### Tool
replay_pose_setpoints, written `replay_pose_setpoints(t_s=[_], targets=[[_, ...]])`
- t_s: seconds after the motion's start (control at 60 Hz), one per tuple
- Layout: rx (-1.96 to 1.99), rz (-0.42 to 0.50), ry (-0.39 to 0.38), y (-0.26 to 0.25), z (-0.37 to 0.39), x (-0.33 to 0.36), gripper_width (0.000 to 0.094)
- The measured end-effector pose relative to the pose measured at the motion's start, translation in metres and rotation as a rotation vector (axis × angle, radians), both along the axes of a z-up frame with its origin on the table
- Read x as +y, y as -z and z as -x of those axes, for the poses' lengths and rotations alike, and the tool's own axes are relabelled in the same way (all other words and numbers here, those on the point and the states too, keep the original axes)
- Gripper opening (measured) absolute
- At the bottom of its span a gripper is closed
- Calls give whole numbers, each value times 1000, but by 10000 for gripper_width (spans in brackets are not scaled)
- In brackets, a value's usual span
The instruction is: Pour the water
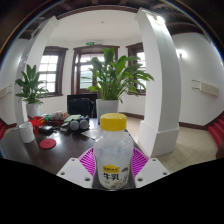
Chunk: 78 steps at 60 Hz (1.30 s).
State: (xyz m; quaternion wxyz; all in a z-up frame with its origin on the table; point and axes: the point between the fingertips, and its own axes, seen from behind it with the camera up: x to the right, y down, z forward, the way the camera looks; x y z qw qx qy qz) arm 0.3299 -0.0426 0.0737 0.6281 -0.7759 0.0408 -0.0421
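The gripper [113, 165] pinches the bottle [113, 152] at lower centre of the frame, both pads pressing its sides. The yellow cap [113, 122] appears on. Keep it upright while carrying toward the cup [26, 131] on the counter [60, 150], lower left.

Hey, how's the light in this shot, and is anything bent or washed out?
Gripper view: daylight from the windows washes them out; fisheye bends the white pillar and ceiling; the yellow-capped bottle, held between the gripper fingers, looks sharp and evenly lit, without glare.
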Motion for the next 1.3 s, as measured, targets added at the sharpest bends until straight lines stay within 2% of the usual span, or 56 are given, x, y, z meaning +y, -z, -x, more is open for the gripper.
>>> replay_pose_setpoints(t_s=[0.2,0.3,0.433,0.533,0.633,0.767,1.017,1.3], targets=[[-143,64,1,-7,12,4,417],[-306,92,-52,-18,50,19,417],[-603,133,-161,-28,126,55,416],[-845,125,-247,-41,180,85,415],[-1088,132,-290,-48,238,106,413],[-1378,112,-353,-53,276,131,417],[-1815,80,-376,-59,325,155,420],[-2122,43,-343,-61,350,164,421]])
